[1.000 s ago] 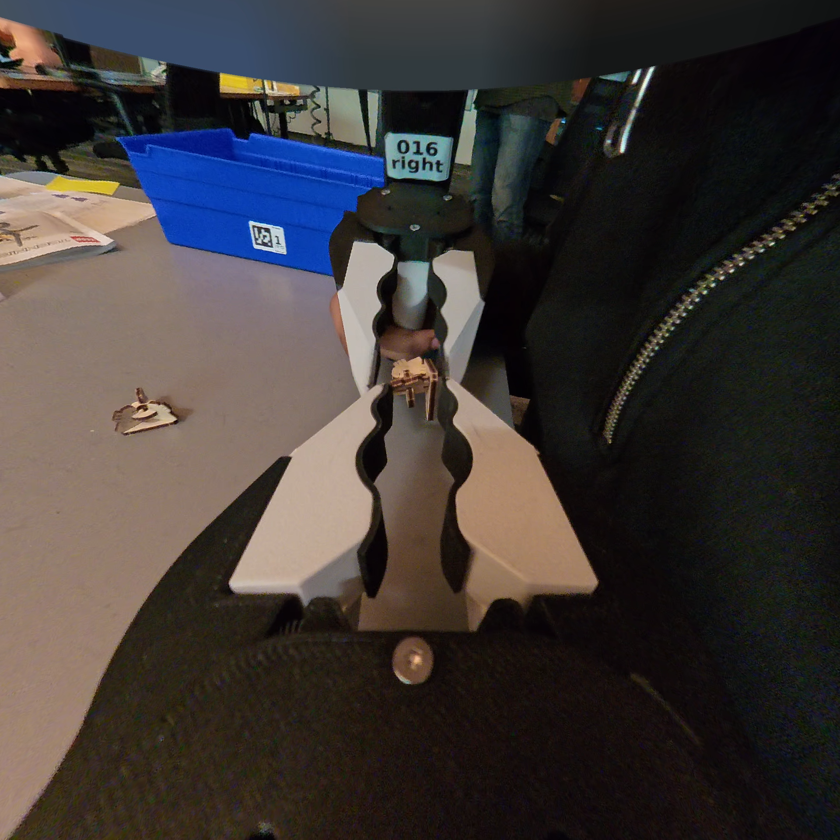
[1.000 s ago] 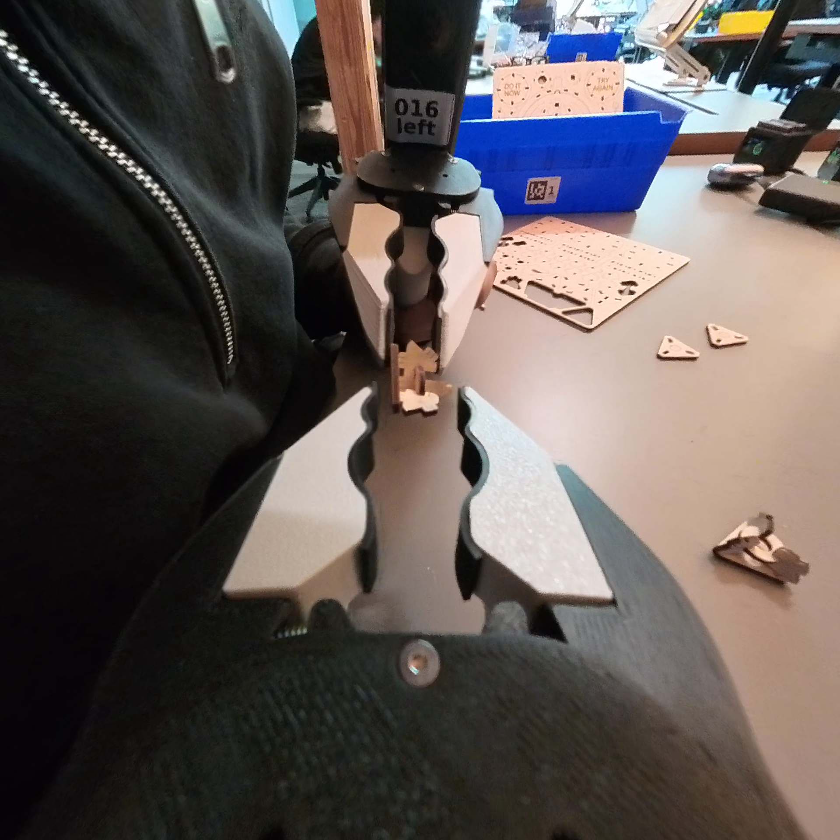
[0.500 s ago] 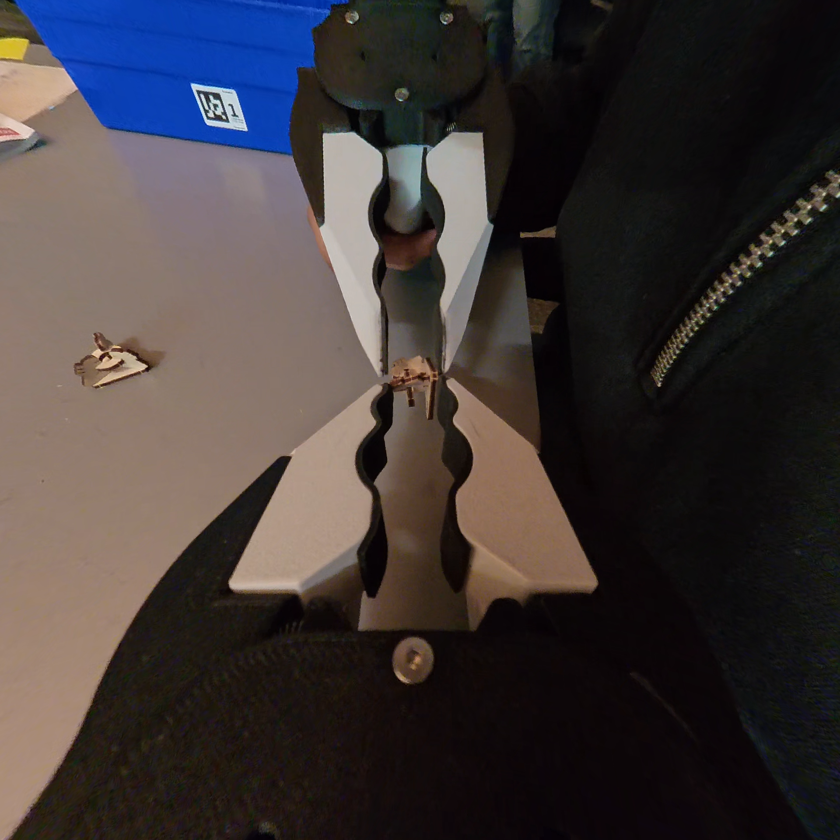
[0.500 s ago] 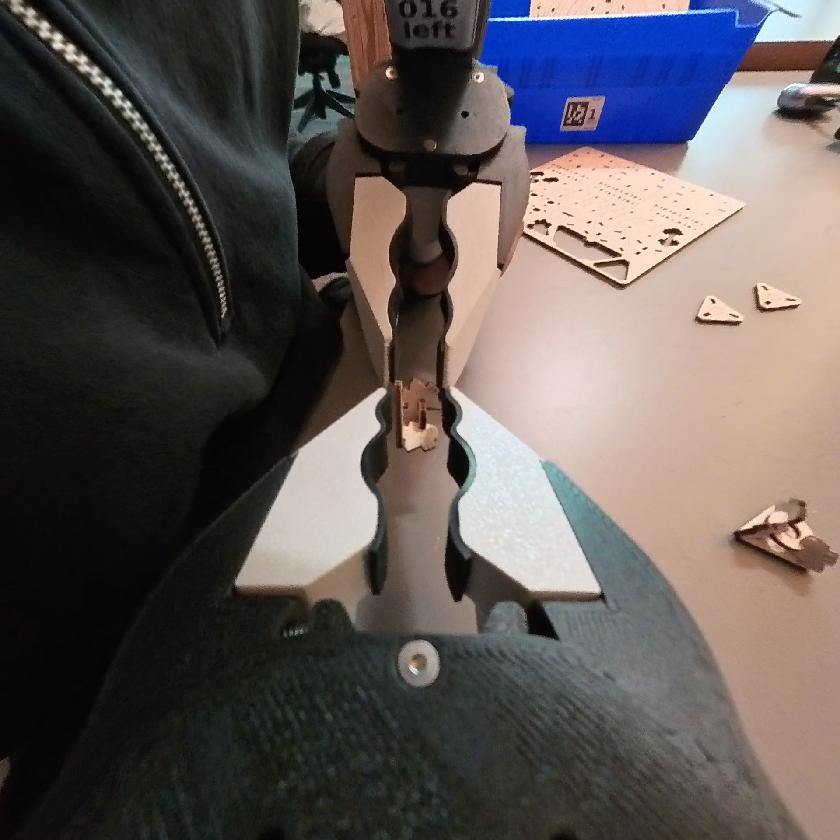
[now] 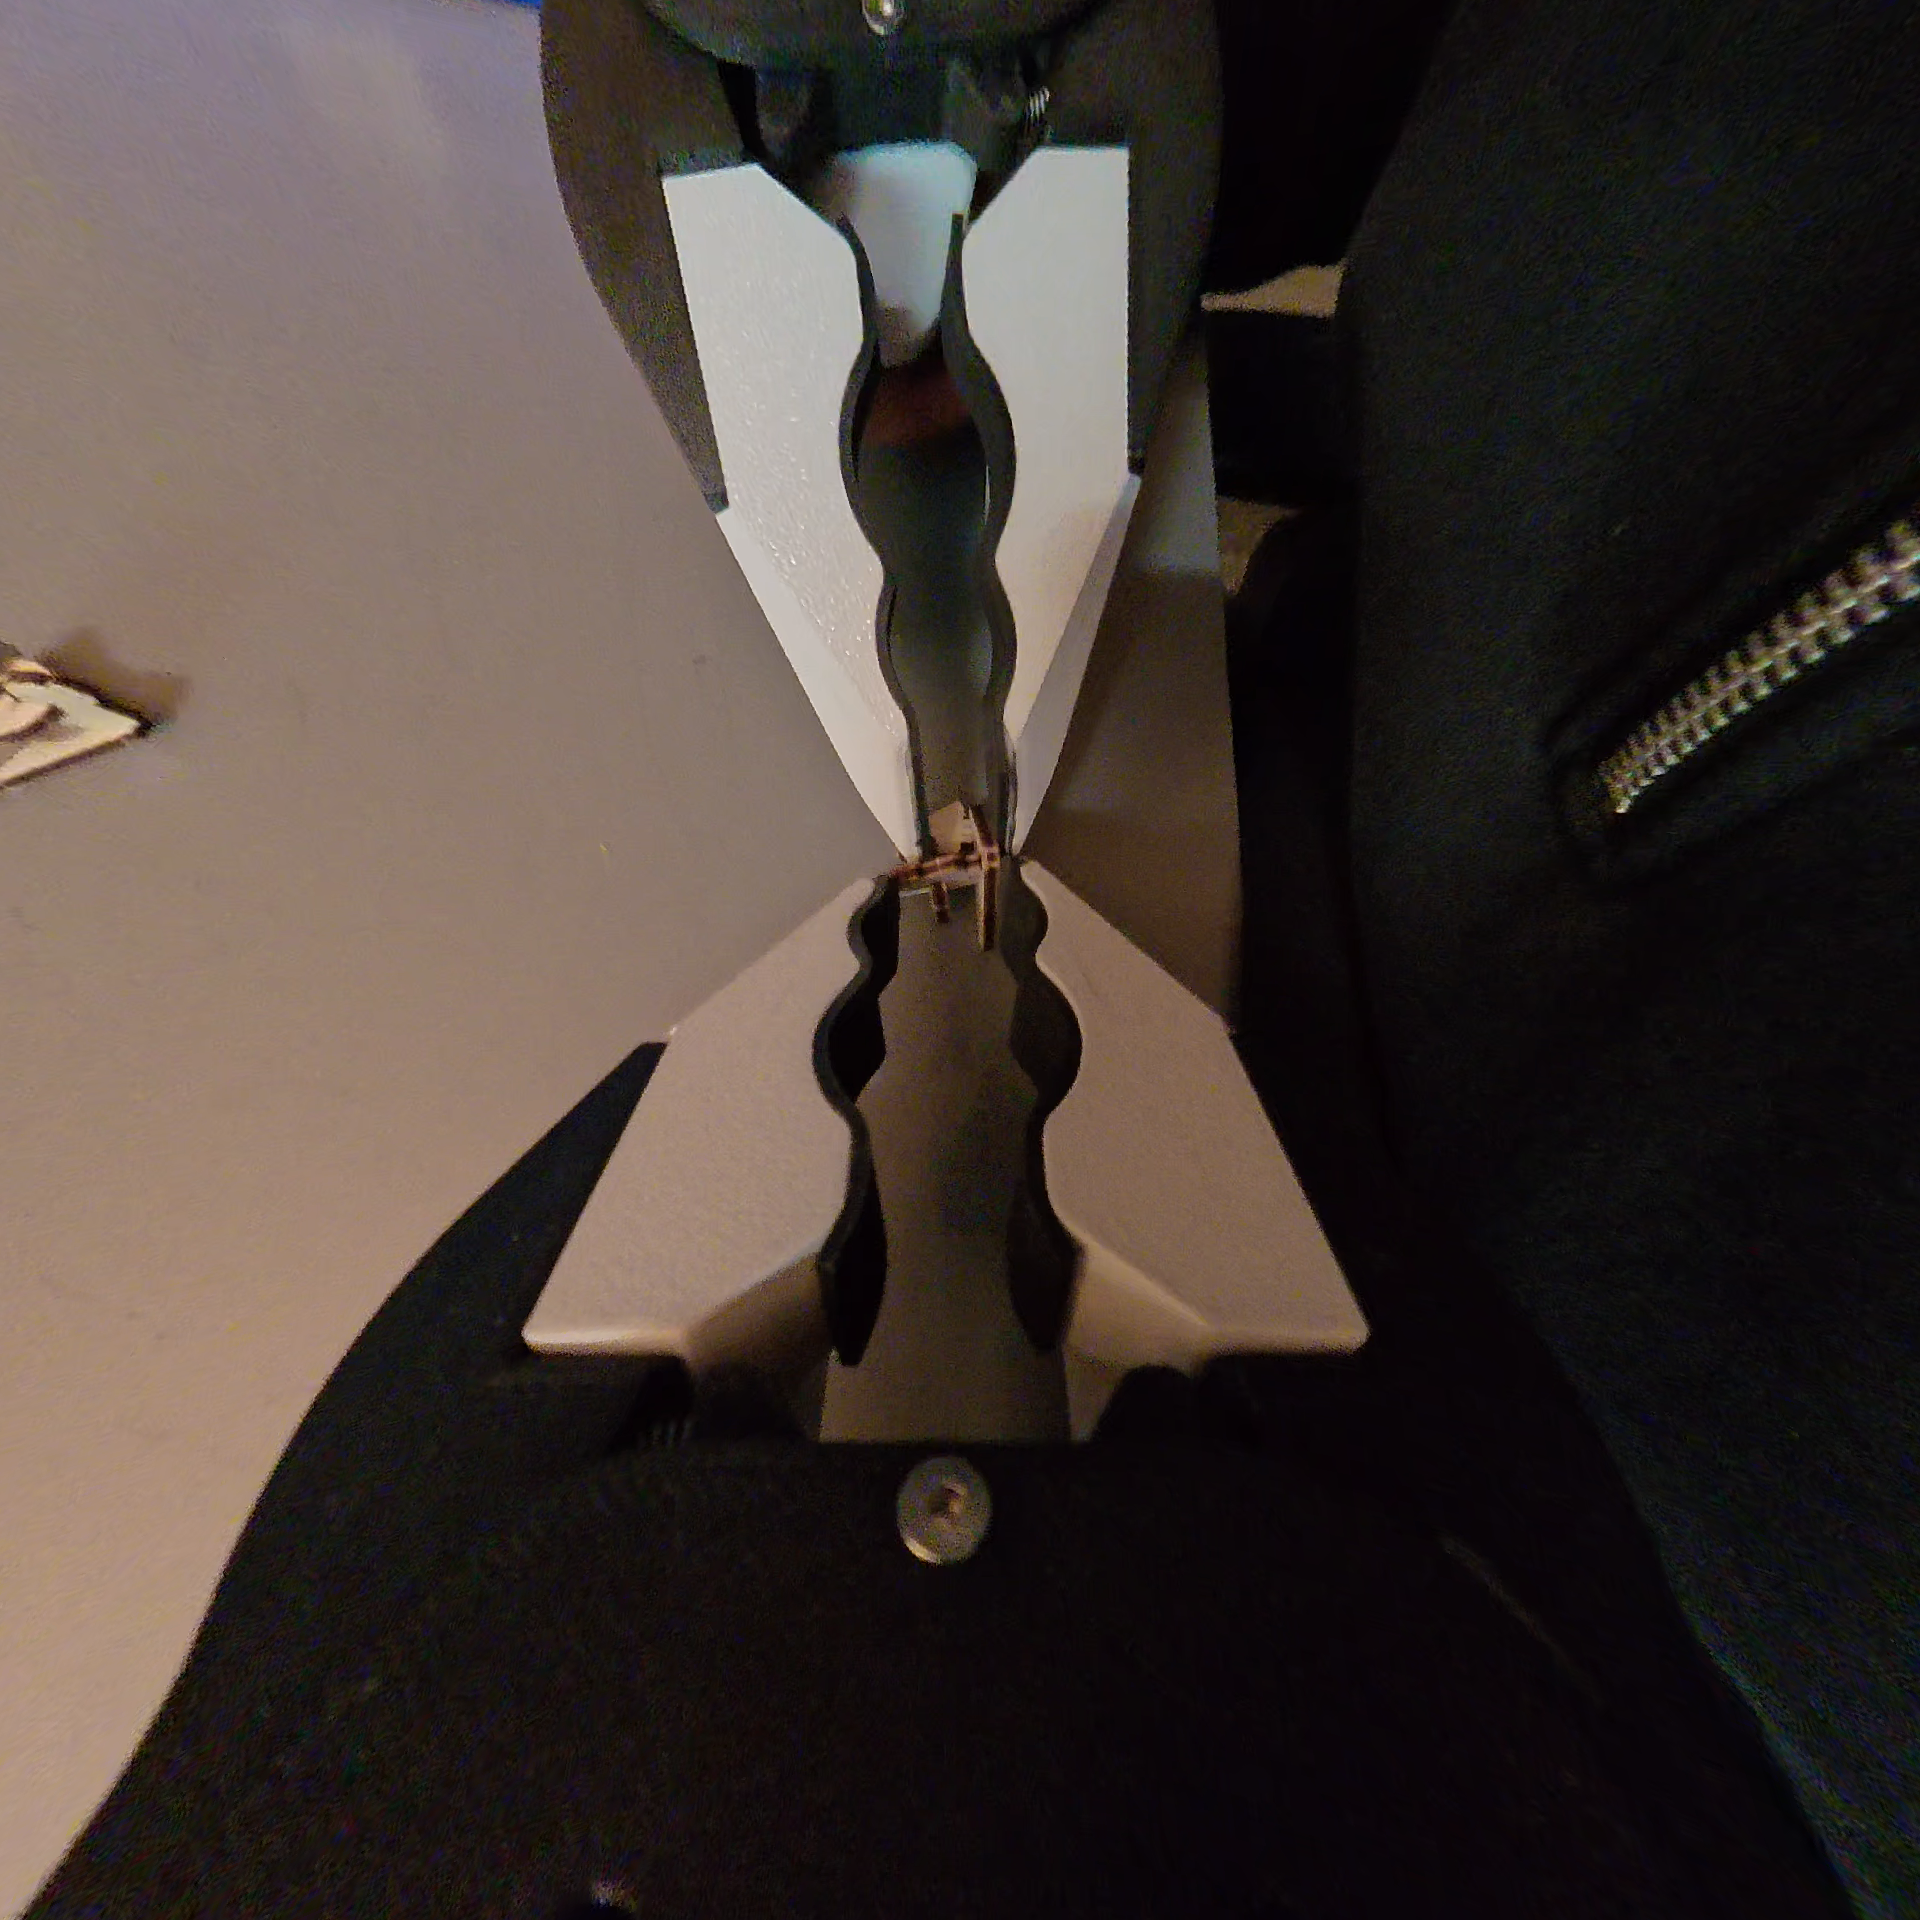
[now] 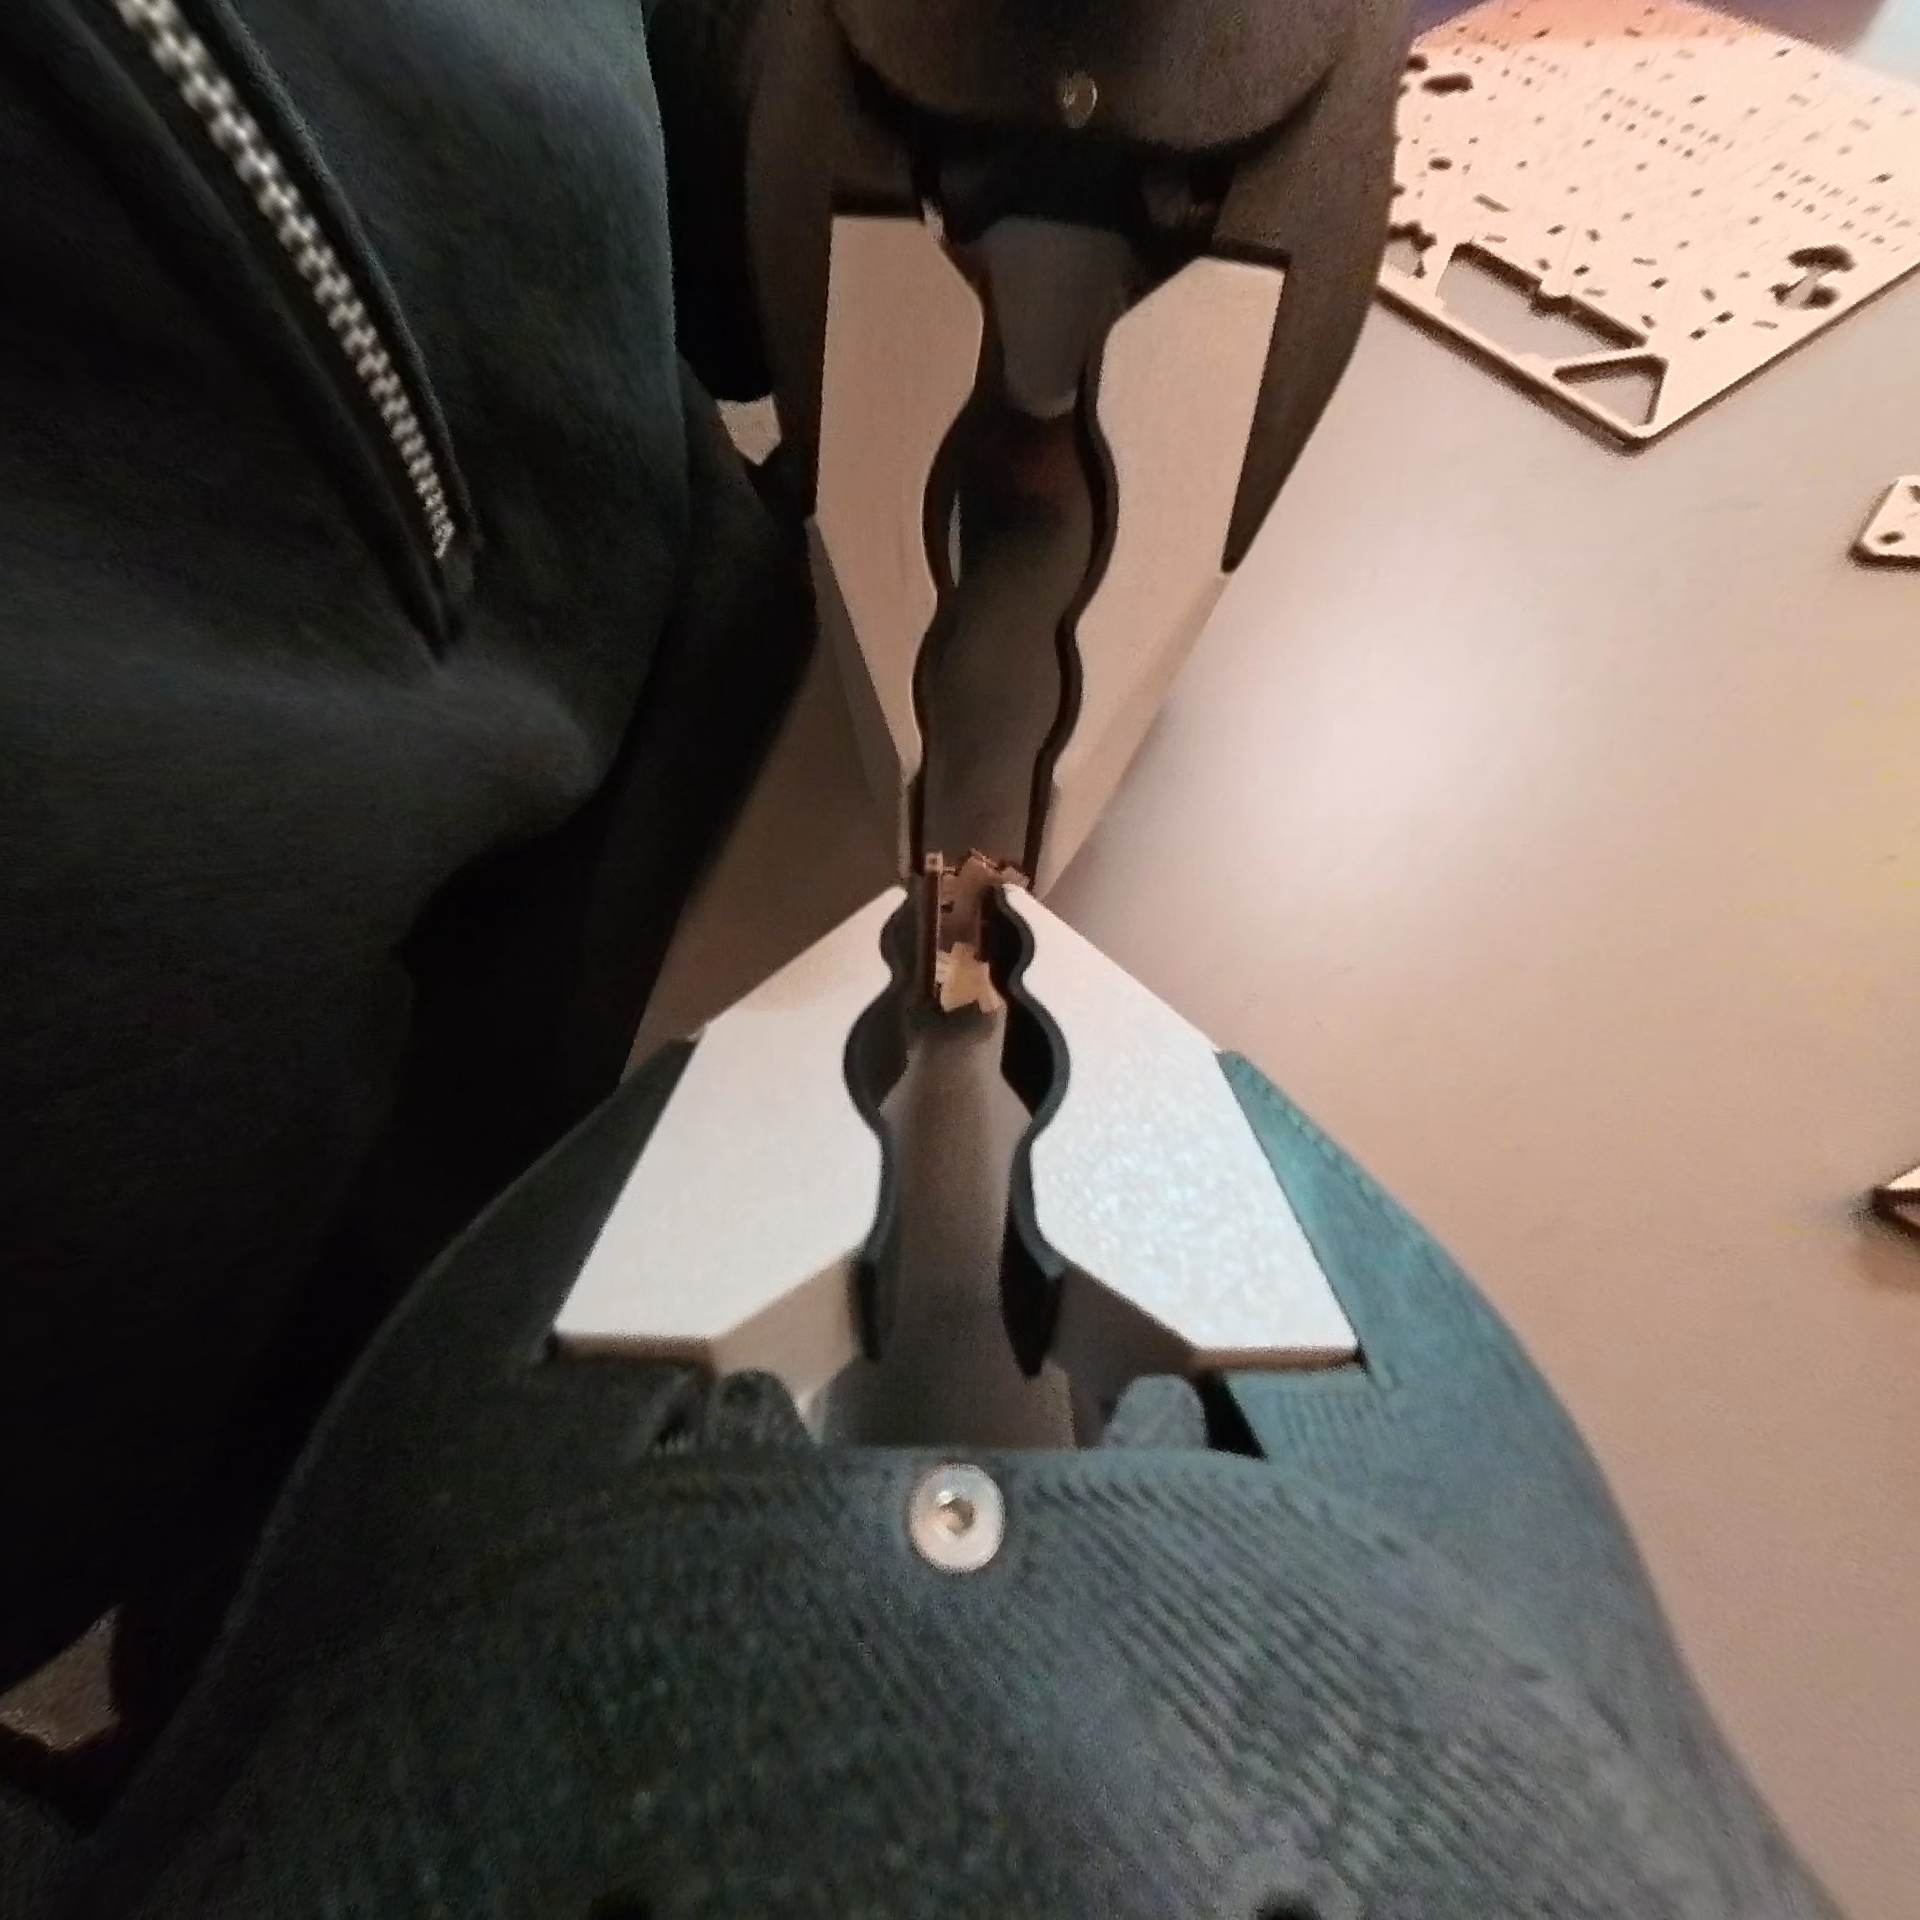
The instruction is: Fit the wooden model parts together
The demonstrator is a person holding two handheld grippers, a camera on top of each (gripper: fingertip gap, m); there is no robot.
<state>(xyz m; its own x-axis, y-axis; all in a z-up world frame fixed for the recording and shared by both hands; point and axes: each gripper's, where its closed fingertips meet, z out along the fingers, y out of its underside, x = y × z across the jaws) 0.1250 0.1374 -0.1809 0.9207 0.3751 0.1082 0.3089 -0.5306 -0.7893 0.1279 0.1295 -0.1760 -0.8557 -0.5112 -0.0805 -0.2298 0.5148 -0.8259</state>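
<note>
Desk (image 5: 312, 416) surface of grey is seen under both grippers, with a black zipped jacket (image 6: 260, 623) close beside them. A perforated wooden sheet (image 6: 1662, 208) is laid flat on the desk, well apart from the tools, and a small wooden triangle (image 6: 1891, 525) is seen near it. A small wooden assembly (image 5: 961, 878) is clamped between the left gripper (image 5: 956, 883) fingertips and is also gripped, tip to tip, by the right gripper (image 6: 961, 940), whose pads are pressed against it. Another wooden piece (image 5: 52, 727) is left lying at the left wrist view's edge.
</note>
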